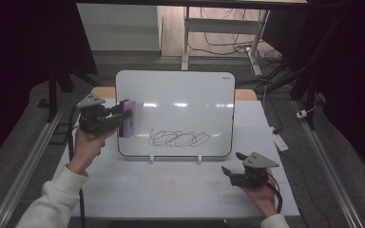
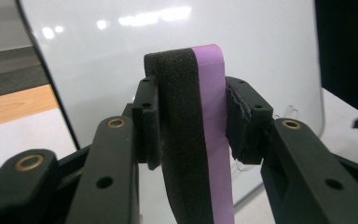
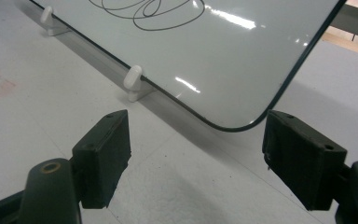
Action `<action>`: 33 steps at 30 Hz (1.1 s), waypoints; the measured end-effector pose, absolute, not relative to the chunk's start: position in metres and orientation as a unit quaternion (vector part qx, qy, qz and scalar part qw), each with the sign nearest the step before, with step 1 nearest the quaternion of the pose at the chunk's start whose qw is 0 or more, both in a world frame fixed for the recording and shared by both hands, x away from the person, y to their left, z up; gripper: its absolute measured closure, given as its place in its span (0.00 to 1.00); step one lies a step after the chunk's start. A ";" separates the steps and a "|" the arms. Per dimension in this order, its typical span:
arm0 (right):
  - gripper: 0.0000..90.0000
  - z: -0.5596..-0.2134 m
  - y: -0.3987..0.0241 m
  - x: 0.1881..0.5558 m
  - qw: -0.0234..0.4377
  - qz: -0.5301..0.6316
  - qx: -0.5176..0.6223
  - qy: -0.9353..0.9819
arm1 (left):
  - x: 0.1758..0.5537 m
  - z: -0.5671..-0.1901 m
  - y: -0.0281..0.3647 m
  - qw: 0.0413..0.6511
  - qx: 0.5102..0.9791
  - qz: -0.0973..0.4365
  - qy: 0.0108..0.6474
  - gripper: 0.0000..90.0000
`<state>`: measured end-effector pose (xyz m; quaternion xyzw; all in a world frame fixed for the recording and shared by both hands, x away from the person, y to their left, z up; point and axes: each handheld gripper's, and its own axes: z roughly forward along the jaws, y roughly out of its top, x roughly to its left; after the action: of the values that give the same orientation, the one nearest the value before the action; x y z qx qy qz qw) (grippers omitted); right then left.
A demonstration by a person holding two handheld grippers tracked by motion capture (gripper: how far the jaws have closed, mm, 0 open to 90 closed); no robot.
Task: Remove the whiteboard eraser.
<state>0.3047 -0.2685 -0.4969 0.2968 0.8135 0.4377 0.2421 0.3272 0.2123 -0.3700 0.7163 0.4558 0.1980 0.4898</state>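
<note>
A whiteboard (image 1: 180, 95) stands upright on two small white feet in the middle of the table, with a black scribble (image 1: 178, 138) low on its face. My left gripper (image 1: 121, 116) is shut on a purple eraser (image 1: 129, 118) with a black felt side (image 2: 179, 135), held at the board's left edge. The left gripper view has the eraser (image 2: 212, 135) clamped between the jaws, the board (image 2: 121, 60) just behind it. My right gripper (image 1: 233, 164) rests open on the table in front of the board's lower right corner (image 3: 235, 126), nothing between its pads (image 3: 105, 156).
The board sits on a pale mat (image 1: 171, 185) covering the table. A white foot (image 3: 134, 81) props the board's lower edge. Metal rails (image 1: 28, 161) run along both sides of the table, and cables (image 1: 228, 47) lie on the floor behind.
</note>
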 end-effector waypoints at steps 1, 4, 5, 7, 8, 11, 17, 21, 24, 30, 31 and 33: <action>0.25 -0.497 -0.268 0.305 0.242 0.438 0.297 0.813 | 0.324 -0.372 0.211 0.494 0.717 0.195 0.453 0.66; 0.25 -0.497 -0.267 0.304 0.239 0.438 0.297 0.814 | 0.316 -0.379 0.207 0.502 0.719 0.185 0.444 0.66; 0.25 -0.497 -0.267 0.304 0.239 0.438 0.297 0.814 | 0.314 -0.381 0.205 0.504 0.721 0.179 0.441 0.66; 0.25 -0.496 -0.267 0.303 0.240 0.439 0.296 0.814 | 0.311 -0.386 0.201 0.504 0.725 0.173 0.436 0.66; 0.25 -0.496 -0.267 0.303 0.240 0.441 0.296 0.813 | 0.310 -0.388 0.198 0.504 0.728 0.172 0.432 0.66; 0.25 -0.496 -0.266 0.303 0.237 0.444 0.298 0.811 | 0.307 -0.395 0.193 0.507 0.732 0.162 0.425 0.66; 0.25 -0.495 -0.263 0.302 0.237 0.444 0.294 0.813 | 0.304 -0.407 0.181 0.511 0.744 0.143 0.406 0.66; 0.25 -0.495 -0.261 0.301 0.237 0.444 0.290 0.814 | 0.301 -0.412 0.174 0.510 0.751 0.137 0.396 0.66; 0.25 -0.495 -0.259 0.299 0.235 0.443 0.289 0.815 | 0.300 -0.417 0.168 0.510 0.755 0.131 0.390 0.66; 0.25 -0.495 -0.255 0.298 0.231 0.446 0.284 0.817 | 0.300 -0.424 0.155 0.507 0.764 0.122 0.381 0.66; 0.25 -0.495 -0.254 0.298 0.230 0.446 0.283 0.817 | 0.301 -0.425 0.153 0.506 0.765 0.120 0.380 0.66; 0.25 -0.496 -0.254 0.298 0.229 0.448 0.282 0.817 | 0.302 -0.427 0.149 0.505 0.768 0.114 0.378 0.66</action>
<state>0.2976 -0.2536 -0.4962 0.2819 0.8170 0.4478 0.2294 0.3016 0.1494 -0.4274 0.7678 0.3781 0.1137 0.5046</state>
